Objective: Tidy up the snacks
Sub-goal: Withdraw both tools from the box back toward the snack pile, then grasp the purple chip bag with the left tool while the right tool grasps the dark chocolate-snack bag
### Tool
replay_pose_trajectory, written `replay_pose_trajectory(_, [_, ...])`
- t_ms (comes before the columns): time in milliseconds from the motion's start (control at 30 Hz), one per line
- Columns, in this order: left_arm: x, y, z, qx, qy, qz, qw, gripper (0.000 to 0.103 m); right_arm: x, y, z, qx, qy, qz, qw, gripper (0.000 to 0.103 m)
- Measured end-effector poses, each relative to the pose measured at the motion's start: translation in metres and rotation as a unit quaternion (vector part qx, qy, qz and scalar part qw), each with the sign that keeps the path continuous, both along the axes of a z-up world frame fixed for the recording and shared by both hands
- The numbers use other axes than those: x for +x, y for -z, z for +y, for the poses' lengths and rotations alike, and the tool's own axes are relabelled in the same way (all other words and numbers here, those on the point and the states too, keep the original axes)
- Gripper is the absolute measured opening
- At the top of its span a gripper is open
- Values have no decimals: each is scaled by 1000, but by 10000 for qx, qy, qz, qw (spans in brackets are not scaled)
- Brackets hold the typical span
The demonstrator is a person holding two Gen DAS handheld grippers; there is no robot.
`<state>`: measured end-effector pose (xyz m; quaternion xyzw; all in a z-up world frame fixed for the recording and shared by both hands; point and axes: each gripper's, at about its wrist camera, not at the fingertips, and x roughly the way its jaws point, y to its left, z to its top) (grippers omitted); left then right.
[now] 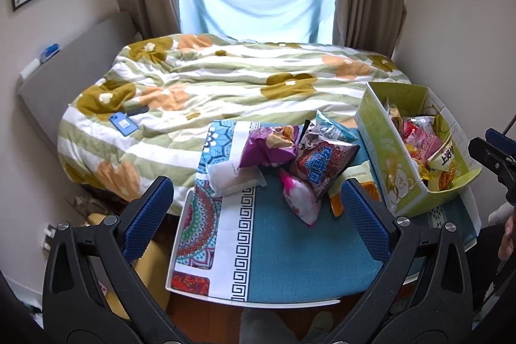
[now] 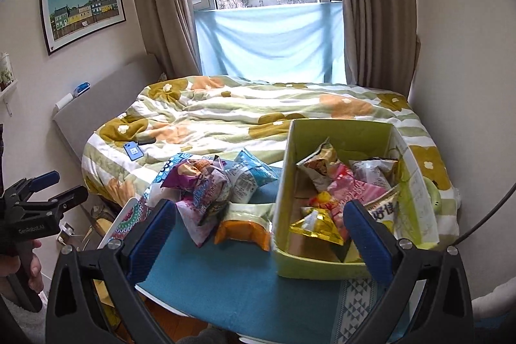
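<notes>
A pile of loose snack bags lies on the small blue-clothed table point(image 1: 290, 263): a purple bag point(image 1: 267, 147), a dark red and blue bag point(image 1: 325, 163), a pink-white bag point(image 1: 300, 199), a white packet point(image 1: 232, 178), a teal bag point(image 1: 332, 128) and an orange-cream bag point(image 1: 354, 182). Right of them stands a green cardboard box point(image 1: 387, 157) holding several packets. My left gripper point(image 1: 257, 184) hovers open in front of the pile, holding nothing. My right gripper point(image 2: 260, 206) is open and empty before the box point(image 2: 322, 266) and the orange bag point(image 2: 242, 231). Inside the box lie a yellow packet point(image 2: 317, 228) and a pink one point(image 2: 351, 186).
Behind the table is a bed with a floral quilt point(image 1: 225, 70) and a blue phone point(image 1: 122, 123) on it. A grey headboard point(image 1: 74, 70) stands at left, a window with curtains at the back. A hand point(image 2: 32, 266) holds the left gripper point(image 2: 64, 184).
</notes>
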<state>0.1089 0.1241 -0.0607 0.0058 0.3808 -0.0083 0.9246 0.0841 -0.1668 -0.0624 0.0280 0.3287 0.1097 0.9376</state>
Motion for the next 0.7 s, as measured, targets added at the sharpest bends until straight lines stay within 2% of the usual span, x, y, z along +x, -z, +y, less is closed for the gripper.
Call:
replay_pose_trajectory(167, [60, 14, 32, -71, 336, 269, 9990, 102, 35, 11, 40, 152, 90, 35, 9998, 103])
replay_pose_trajectory(367, [136, 32, 54, -384, 813, 574, 9943, 102, 83, 38, 74, 329, 341, 422, 9980, 103])
replay_pose_trajectory(533, [197, 58, 54, -546, 1252, 918, 9864, 102, 114, 58, 93, 260, 630, 714, 9951, 103])
replay_pose_trajectory(700, [245, 94, 48, -924, 1522, 1375, 9744, 102, 136, 83, 106, 263, 933, 1066, 9896, 103])
